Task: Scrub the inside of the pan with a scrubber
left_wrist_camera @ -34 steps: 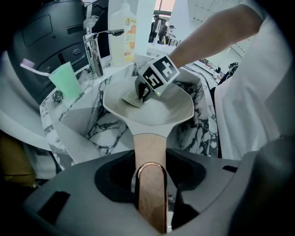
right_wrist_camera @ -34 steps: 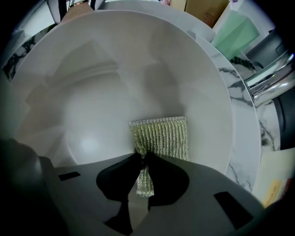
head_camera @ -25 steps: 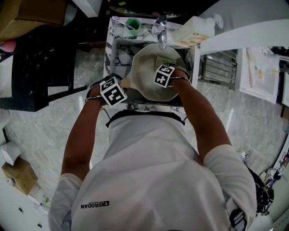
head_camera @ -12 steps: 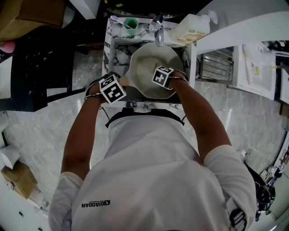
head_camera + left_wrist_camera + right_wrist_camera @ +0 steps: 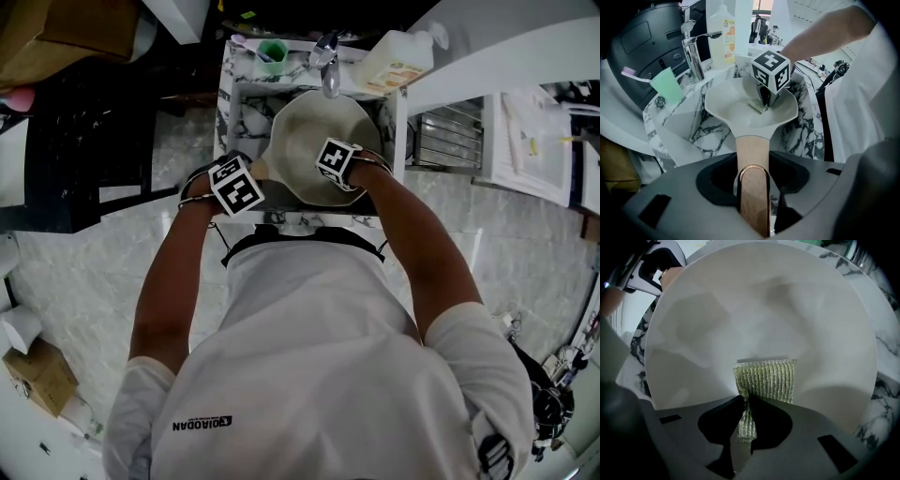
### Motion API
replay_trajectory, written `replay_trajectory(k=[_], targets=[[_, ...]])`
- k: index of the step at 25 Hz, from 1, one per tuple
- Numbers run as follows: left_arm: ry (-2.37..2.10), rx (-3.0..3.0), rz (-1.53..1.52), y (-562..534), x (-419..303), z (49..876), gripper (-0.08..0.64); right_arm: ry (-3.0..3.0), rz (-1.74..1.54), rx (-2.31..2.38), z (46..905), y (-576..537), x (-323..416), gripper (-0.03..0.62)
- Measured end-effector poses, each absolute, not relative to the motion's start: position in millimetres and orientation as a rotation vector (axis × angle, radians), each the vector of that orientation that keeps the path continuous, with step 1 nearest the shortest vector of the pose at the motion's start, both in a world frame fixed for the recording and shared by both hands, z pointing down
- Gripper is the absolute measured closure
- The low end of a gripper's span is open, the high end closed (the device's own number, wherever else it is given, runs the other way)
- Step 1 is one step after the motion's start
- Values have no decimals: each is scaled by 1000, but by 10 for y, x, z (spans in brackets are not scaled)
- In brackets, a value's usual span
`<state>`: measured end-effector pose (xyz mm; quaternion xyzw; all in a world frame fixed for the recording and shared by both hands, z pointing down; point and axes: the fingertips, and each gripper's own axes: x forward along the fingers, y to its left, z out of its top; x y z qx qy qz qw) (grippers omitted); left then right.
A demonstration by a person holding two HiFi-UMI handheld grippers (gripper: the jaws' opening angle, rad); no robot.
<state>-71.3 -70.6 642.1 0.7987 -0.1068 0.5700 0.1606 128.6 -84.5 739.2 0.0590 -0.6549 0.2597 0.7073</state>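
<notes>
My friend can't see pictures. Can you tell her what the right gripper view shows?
The right gripper pinches a greenish mesh scrubber inside a wide, pale pan. A marbled sink shows around the pan, and the left gripper peeks in at the upper left.

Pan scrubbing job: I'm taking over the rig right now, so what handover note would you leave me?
Left gripper: tongs shut on the pan handle, holding the pan over the marble sink.
Right gripper: tongs shut on the scrubber, which lies against the pan's inside.
Done: scrubber is in the pan; how much is scrubbed can't be told.
Left: scrub the whole inside.
</notes>
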Motion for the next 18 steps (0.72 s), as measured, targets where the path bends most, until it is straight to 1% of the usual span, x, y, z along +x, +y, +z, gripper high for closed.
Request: replay_trajectory(k=[5, 10, 18], targets=[[-306, 2280, 1633, -698, -720, 6430, 348, -1478, 723, 115, 7368, -712, 1188, 518], [-303, 2283, 1635, -694, -716, 6425, 348, -1502, 935, 100, 7297, -563, 1027, 518], [-296, 2274, 1624, -711, -706, 6422, 348, -1597, 1153, 141, 7092, -580, 802, 518]])
